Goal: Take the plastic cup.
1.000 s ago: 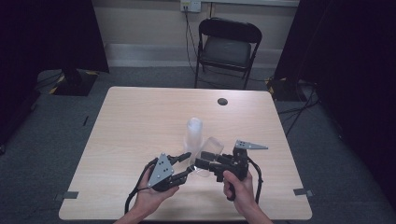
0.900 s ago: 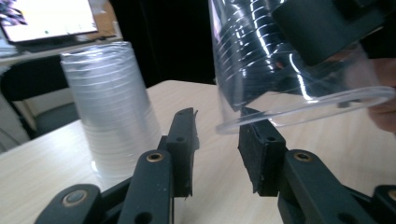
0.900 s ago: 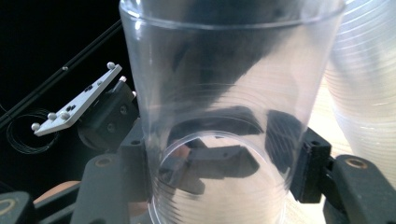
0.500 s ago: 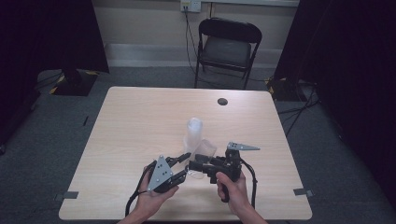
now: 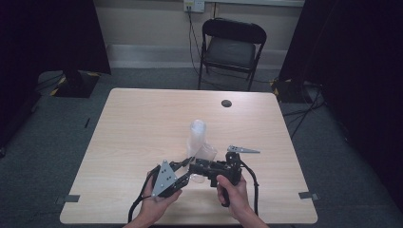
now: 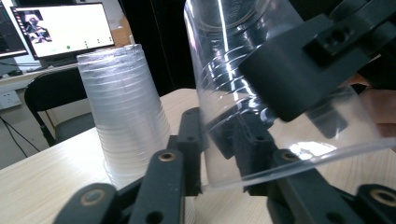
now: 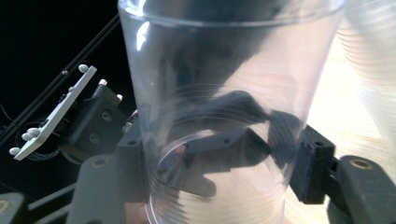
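Both grippers clamp a clear cup near the table's front edge

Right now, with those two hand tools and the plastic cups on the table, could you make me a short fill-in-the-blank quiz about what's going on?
1. The single clear cup is clamped between the jaws of the ____ gripper.
2. The stack of cups stands upside down on the ____.
3. Behind the table stands an empty black folding ____.
4. The left gripper's jaws reach the clear cup at its ____.

Missing words: right; table; chair; rim
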Motion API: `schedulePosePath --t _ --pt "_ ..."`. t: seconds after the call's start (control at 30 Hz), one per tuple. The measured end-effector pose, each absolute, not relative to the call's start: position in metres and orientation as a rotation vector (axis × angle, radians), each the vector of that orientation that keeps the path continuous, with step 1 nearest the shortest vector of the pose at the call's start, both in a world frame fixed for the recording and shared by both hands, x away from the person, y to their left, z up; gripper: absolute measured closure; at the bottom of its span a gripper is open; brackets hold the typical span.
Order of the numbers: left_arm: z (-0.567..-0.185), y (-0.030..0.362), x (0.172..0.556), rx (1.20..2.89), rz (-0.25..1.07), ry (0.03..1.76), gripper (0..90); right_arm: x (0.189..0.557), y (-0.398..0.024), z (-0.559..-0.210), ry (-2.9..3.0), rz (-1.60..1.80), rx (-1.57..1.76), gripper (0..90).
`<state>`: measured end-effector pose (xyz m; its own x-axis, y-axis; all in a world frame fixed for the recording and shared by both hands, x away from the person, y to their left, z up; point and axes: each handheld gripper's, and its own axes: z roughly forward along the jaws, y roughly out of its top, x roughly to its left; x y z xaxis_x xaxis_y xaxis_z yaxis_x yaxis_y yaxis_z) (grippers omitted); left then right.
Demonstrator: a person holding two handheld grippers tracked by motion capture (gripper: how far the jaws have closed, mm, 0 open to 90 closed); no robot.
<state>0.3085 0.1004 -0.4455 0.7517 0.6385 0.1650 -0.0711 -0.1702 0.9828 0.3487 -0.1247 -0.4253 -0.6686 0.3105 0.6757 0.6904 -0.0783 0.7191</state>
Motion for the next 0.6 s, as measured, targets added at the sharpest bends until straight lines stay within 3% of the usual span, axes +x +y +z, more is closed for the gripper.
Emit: schedulePosePath --t 0.2,0.6 --pt "-0.4467 0.1016 0.3099 1.654 0.644 0.47 81.7 0.3462 -0.1213 -0.4237 -1.989 -1.794 -1.089 24.5" --pt "-0.4479 0.1094 0.3153 1.657 0.573 0.513 83.8 0.3496 -0.1297 -0.425 -1.973 -1.819 -1.113 17.2"
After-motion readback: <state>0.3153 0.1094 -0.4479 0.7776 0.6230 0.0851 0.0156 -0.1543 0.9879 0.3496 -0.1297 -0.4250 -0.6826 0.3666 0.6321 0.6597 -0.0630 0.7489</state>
